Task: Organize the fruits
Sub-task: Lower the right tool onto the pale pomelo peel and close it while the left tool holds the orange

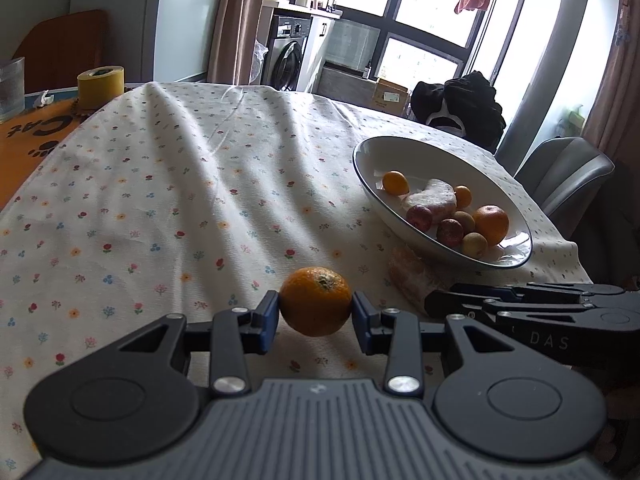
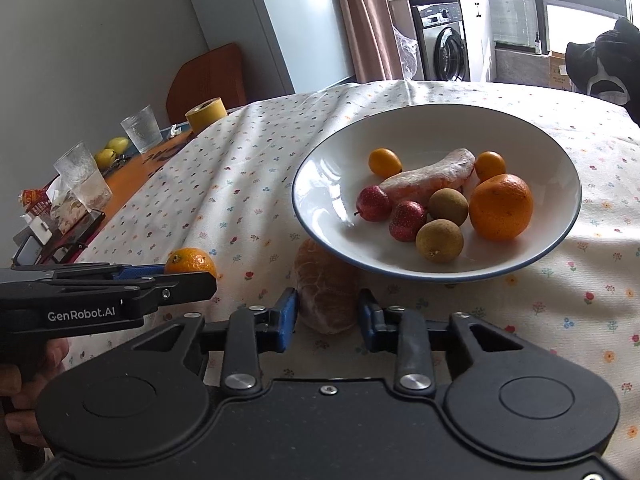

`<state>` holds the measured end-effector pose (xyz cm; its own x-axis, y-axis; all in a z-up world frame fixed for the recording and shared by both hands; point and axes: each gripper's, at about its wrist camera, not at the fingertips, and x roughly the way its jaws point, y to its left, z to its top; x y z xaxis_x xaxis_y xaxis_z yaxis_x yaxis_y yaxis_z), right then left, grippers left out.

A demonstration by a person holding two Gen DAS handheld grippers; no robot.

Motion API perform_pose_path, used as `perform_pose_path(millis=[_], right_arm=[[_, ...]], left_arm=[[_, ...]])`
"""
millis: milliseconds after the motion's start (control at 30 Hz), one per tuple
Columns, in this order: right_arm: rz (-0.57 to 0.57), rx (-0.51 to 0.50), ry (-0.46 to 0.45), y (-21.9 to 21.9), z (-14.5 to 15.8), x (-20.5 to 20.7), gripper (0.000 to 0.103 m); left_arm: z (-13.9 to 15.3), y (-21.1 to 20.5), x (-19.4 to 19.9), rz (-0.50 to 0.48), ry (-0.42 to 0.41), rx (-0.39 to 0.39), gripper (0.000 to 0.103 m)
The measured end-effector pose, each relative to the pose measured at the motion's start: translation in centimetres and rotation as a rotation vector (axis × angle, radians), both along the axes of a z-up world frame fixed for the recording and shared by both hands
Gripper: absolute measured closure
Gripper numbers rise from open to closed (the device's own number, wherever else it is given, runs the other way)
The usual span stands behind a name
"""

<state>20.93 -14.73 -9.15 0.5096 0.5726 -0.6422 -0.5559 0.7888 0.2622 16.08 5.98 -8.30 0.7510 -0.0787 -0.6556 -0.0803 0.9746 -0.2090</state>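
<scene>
Left gripper is clamping a small orange between its two blue pads, one pad touching each side; the stem end is facing up and toward the far side, and the fruit is sitting just above or on the flowered tablecloth — cannot tell which. In the right wrist view the same orange is showing beyond the left gripper's black body, well to the left of the bowl. Right gripper is sitting with its jaws spread around a peeled citrus wrapped in clear film; the left pad is looking close to or touching the wrap, while a narrow gap is showing on the right side, so the grip is not closed. That wrapped fruit is lying on the cloth, tucked against the near rim of the white bowl. The bowl is holding a large orange, two kumquats, two red fruits, two brownish round fruits and a film-wrapped piece. At far left, two ribbed glasses and a roll of yellow tape are standing off the cloth.
</scene>
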Motion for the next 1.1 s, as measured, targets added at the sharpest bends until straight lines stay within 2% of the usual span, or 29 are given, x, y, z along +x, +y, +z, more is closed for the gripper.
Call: perform_pose_path(millis=[500, 767, 1100], right_arm=[[0.002, -0.029, 0.028, -1.8, 0.5, -1.2, 0.074], [-0.002, -0.011, 0.022, -1.3, 0.2, -0.4, 0.062], [-0.043, -0.027, 0.004, 0.4, 0.1, 0.2, 0.059]], left_arm=[[0.0, 0.2, -0.3, -0.005, 0.004, 0.004, 0.066], [-0.3, 0.2, 0.0, -0.006, 0.011, 0.002, 0.066], [-0.1, 0.7, 0.1, 0.003, 0.006, 0.004, 0.066]])
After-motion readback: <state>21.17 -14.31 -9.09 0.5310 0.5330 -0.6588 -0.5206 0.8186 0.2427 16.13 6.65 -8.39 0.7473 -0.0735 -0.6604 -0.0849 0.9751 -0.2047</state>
